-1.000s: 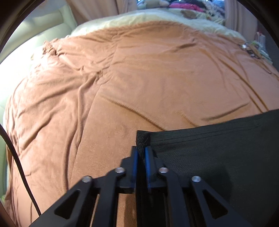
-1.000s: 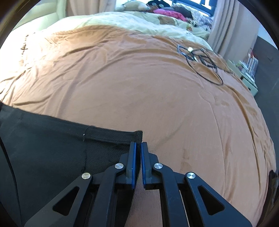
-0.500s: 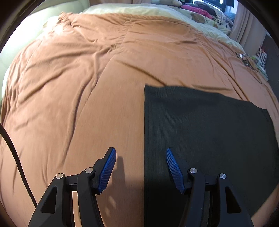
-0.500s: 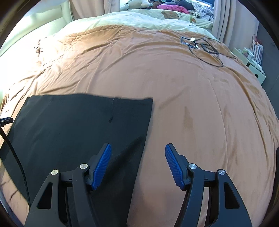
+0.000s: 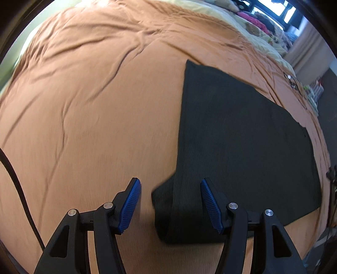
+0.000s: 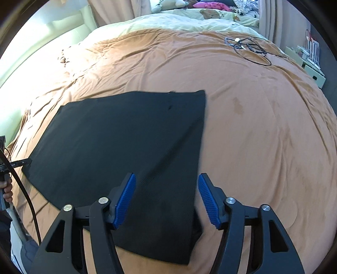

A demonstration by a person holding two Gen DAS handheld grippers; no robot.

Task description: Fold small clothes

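A black garment [image 5: 242,143] lies flat on the orange bedspread [image 5: 94,116], with a small flap sticking out at its near left corner. My left gripper [image 5: 170,202] is open and empty above that near left corner. In the right wrist view the same garment [image 6: 118,147] spreads to the left. My right gripper [image 6: 166,198] is open and empty above its near right corner. Neither gripper touches the cloth.
Black cables [image 6: 250,48] lie on the far right of the bedspread [image 6: 263,137]. A cream blanket with pink clothes [image 6: 210,5] lies at the far end. A shelf with boxes [image 6: 309,63] stands right of the bed. A black cord [image 5: 16,189] hangs at left.
Both grippers have let go of the garment's far corners, opened, and pulled back toward its near edge. The garment now lies flat on the bed.
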